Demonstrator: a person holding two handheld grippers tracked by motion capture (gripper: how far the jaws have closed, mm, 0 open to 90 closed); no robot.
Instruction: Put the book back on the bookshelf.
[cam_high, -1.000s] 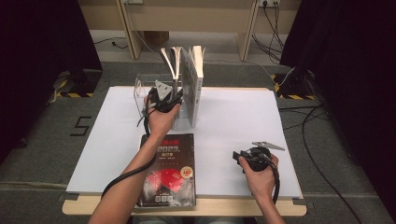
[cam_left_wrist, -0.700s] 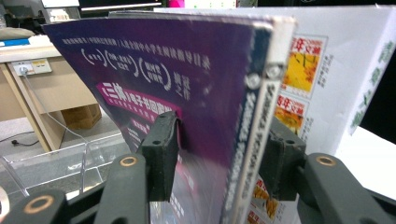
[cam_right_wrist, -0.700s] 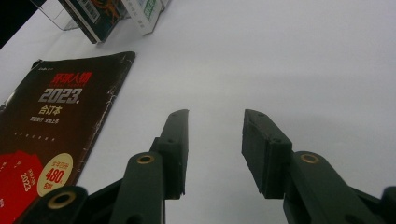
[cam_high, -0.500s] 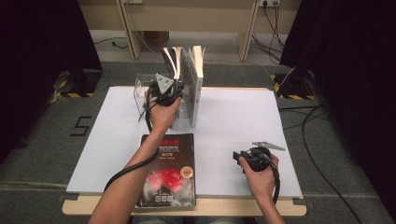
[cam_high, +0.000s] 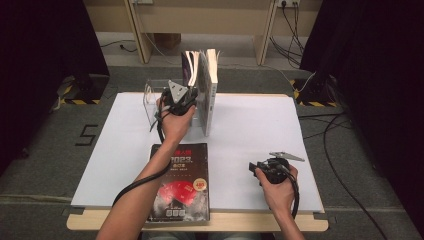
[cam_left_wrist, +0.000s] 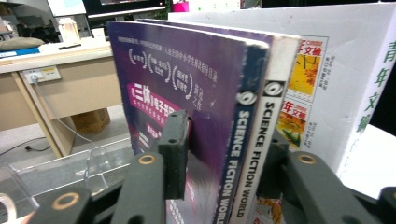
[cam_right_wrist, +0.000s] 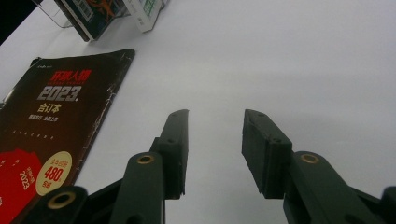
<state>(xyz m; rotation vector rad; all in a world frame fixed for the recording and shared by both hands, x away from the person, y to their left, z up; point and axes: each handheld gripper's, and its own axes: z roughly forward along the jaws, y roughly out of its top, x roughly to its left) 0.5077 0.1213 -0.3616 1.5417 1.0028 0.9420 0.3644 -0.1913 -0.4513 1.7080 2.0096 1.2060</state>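
Two thin "Science Fiction World" books (cam_left_wrist: 243, 121) stand upright side by side, one with a purple cover (cam_left_wrist: 187, 93) and one with a white spine (cam_left_wrist: 275, 107). My left gripper (cam_left_wrist: 224, 154) straddles both; its jaws have just been closing and its pads now press on the outer covers. In the high view the left gripper (cam_high: 186, 97) is at the books (cam_high: 192, 70) near the table's far edge. My right gripper (cam_right_wrist: 215, 140) is open over bare white table with nothing between its fingers, near the front right (cam_high: 252, 167).
A thick white book (cam_high: 210, 95) stands upright right of the gripped pair. A clear acrylic stand (cam_high: 150, 97) sits to their left. A dark book with red print (cam_high: 182, 185) lies flat at the front edge, left of the right gripper.
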